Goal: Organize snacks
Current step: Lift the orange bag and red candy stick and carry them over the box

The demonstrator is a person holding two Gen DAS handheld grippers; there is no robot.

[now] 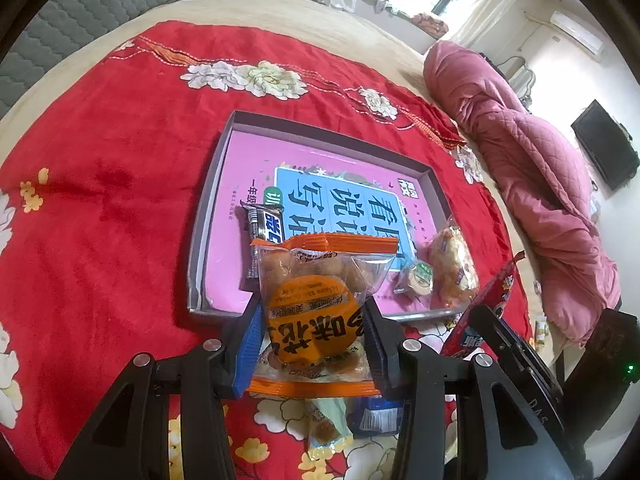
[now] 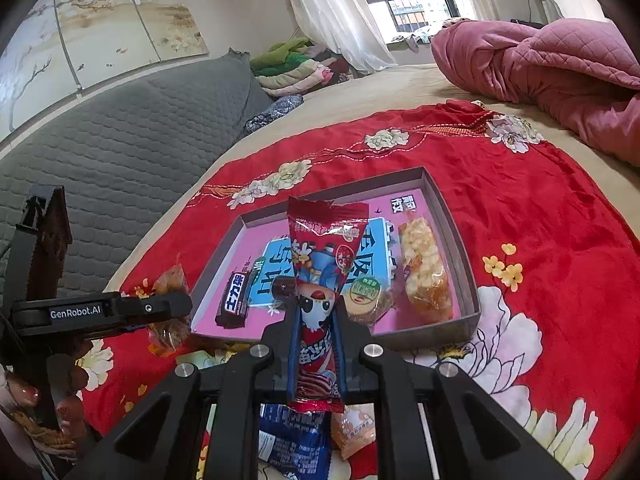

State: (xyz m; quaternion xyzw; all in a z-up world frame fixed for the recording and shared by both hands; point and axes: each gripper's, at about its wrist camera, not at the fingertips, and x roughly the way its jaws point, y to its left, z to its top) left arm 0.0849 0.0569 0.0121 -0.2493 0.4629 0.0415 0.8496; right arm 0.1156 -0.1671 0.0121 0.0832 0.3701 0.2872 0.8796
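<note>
My left gripper (image 1: 314,330) is shut on an orange snack pack (image 1: 312,312) and holds it above the near edge of the grey box tray (image 1: 208,200) on the red cloth. My right gripper (image 2: 318,334) is shut on a red snack packet (image 2: 326,256) held upright before the same tray (image 2: 460,248). In the tray lie a dark chocolate bar (image 2: 234,300), a small round green-label snack (image 2: 366,296) and a yellow pastry pack (image 2: 424,268). The left gripper shows at the left of the right wrist view (image 2: 168,308).
A blue packet (image 2: 296,440) and a small orange pack (image 2: 352,428) lie on the red cloth (image 2: 540,216) under my right gripper. A pink quilt (image 2: 560,64) is bunched at the far right. A grey padded headboard (image 2: 120,140) stands at left.
</note>
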